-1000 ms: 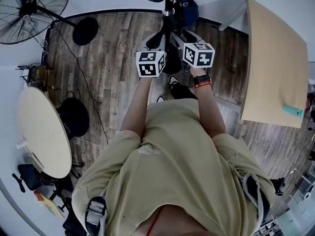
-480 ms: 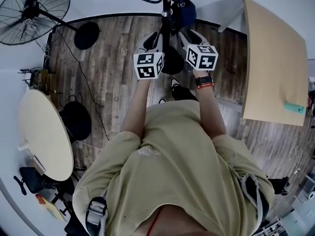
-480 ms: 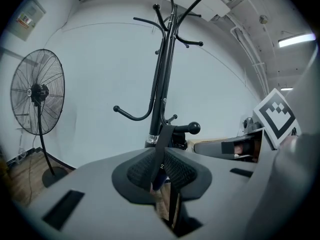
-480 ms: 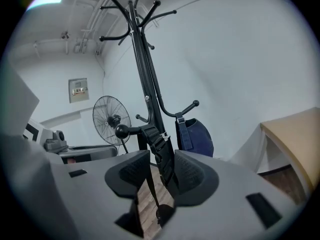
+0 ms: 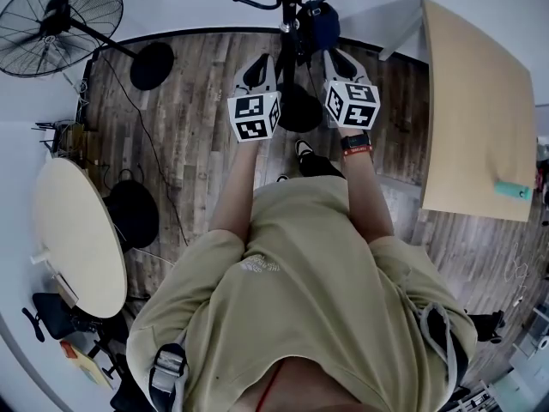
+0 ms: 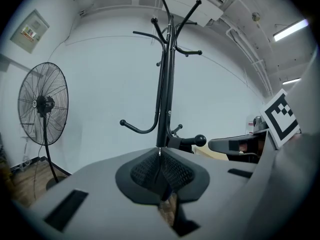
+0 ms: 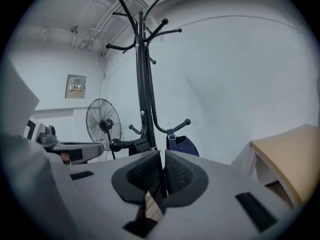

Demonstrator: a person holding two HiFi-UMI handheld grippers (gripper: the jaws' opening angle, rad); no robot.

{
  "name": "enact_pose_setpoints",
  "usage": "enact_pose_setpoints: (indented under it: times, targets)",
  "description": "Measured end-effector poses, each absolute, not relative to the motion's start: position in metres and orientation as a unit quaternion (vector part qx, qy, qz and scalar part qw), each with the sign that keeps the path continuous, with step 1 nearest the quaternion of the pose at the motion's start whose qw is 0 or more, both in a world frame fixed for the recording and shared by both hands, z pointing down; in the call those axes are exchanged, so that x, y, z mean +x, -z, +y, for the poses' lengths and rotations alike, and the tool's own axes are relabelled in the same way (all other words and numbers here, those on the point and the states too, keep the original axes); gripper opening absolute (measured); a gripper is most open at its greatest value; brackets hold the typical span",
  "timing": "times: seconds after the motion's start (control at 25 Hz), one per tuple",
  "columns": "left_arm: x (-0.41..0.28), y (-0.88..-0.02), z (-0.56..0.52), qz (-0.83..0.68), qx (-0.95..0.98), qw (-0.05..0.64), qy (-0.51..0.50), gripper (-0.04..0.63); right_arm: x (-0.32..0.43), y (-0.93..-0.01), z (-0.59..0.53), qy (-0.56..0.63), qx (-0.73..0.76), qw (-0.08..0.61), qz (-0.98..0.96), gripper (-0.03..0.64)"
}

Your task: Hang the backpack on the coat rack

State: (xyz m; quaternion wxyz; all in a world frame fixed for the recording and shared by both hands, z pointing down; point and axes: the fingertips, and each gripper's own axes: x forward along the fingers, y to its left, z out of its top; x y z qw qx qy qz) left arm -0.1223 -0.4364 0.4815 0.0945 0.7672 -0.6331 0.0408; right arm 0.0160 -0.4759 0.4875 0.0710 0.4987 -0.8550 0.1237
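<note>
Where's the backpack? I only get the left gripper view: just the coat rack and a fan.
Observer: In the right gripper view the backpack hangs by its strap on a low hook of the coat rack.
Operator: Is the right gripper holding it?
Observer: No. Its jaws have just been closing, nothing between them.
Operator: Anything beside me?
Observer: Head view shows a round table at your left.

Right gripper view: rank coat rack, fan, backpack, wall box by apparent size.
1. Coat rack, by far the largest.
2. Fan.
3. Backpack and wall box: about alike. The backpack's lower part is hidden, so I won't rank these two.
</note>
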Motion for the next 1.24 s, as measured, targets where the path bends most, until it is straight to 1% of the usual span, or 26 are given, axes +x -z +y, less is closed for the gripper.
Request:
enact_pose_setpoints:
  times: [0.08,0.12,0.4,0.68,1.24]
  targets:
    - [-0.124,-0.478,-0.437,-0.635,0.767,0.086,-0.035,0.028,0.019,-0.484,-0.477,-0.108,0.508,0.068,-0.852,0.021]
    - [-0.125,-0.477,-0.437,-0.635,0.767,0.082,-0.033,0.026,0.02,-0.483,-0.478,-0.102,0.511,0.065,-0.851,0.015]
    - [-0.127,-0.468,-0.437,-0.639,0.767,0.052,-0.027,0.023,0.022,-0.473,-0.477,-0.084,0.512,0.056,-0.853,0.015]
    - [-0.128,-0.472,-0.438,-0.639,0.766,0.062,-0.028,0.025,0.029,-0.478,-0.48,-0.101,0.516,0.044,-0.849,0.015]
    - [-0.116,-0.49,-0.451,-0.624,0.775,0.092,-0.034,0.025,0.033,-0.491,-0.495,-0.115,0.506,0.054,-0.853,0.015]
